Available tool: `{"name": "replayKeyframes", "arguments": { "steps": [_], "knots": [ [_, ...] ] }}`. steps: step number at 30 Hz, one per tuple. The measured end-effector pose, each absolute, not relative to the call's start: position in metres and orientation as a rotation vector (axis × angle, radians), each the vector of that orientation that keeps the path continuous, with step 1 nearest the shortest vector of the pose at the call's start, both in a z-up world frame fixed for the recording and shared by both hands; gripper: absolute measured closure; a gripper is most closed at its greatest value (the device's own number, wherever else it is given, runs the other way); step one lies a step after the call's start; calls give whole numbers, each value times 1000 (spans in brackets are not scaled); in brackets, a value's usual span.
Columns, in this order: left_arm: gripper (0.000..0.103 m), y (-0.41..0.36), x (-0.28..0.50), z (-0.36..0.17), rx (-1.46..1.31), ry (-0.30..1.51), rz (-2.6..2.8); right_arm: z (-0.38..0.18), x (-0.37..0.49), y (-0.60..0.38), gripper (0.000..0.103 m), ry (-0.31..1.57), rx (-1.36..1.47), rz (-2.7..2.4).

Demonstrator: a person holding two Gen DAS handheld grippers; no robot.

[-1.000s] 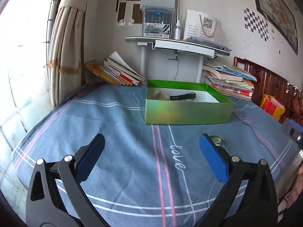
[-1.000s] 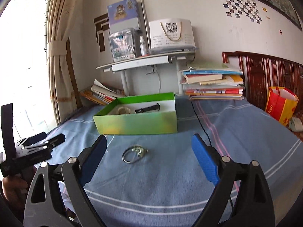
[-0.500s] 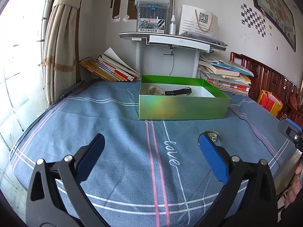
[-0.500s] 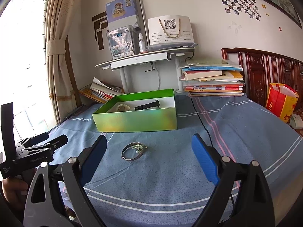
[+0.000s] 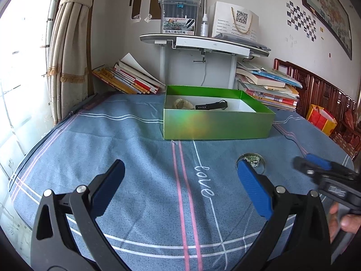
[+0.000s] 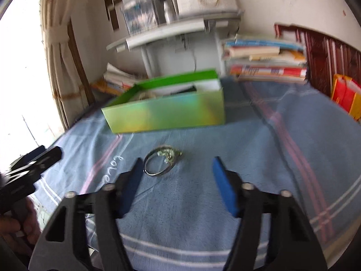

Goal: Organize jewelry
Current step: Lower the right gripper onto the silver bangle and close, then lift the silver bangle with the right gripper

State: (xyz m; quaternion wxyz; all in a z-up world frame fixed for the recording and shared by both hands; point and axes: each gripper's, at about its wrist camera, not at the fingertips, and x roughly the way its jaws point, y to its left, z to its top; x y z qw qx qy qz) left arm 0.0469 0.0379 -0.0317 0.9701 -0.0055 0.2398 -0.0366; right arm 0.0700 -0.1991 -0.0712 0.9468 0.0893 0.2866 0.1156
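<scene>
The right gripper [image 6: 178,169] has dropped closer to the bracelet [image 6: 160,161] on the bed [image 6: 203,214], jaws closing with nothing pressed between them. The left gripper [image 5: 180,185] stays wide open, empty, before the green box [image 5: 216,124].

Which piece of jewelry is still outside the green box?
The silver bangle: it lies on the blue bedsheet, while the black watch and pale bracelet are inside the box.
</scene>
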Motion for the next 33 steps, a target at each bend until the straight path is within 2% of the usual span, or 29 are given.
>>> {"name": "replayKeyframes", "arguments": {
  "steps": [2, 8, 12, 14, 19, 28, 33],
  "knots": [
    [4, 40, 48, -33, -16, 488, -72, -79, 82, -194, 56, 614, 177, 237],
    [4, 47, 55, -39, -38, 505, -62, -94, 110, -173, 69, 685, 135, 241],
    [4, 49, 59, -42, -45, 514, -62, -102, 123, -168, 74, 727, 125, 239],
    [4, 49, 60, -44, -50, 518, -65, -104, 127, -168, 84, 750, 129, 247],
    [4, 49, 62, -46, -54, 526, -69, -101, 125, -169, 98, 731, 132, 249],
    [4, 35, 64, -45, -29, 526, -102, -75, 101, -183, 99, 584, 175, 253],
    [4, -5, 77, -46, 65, 537, -182, -56, 82, -210, 99, 514, 213, 205]
  ]
}}
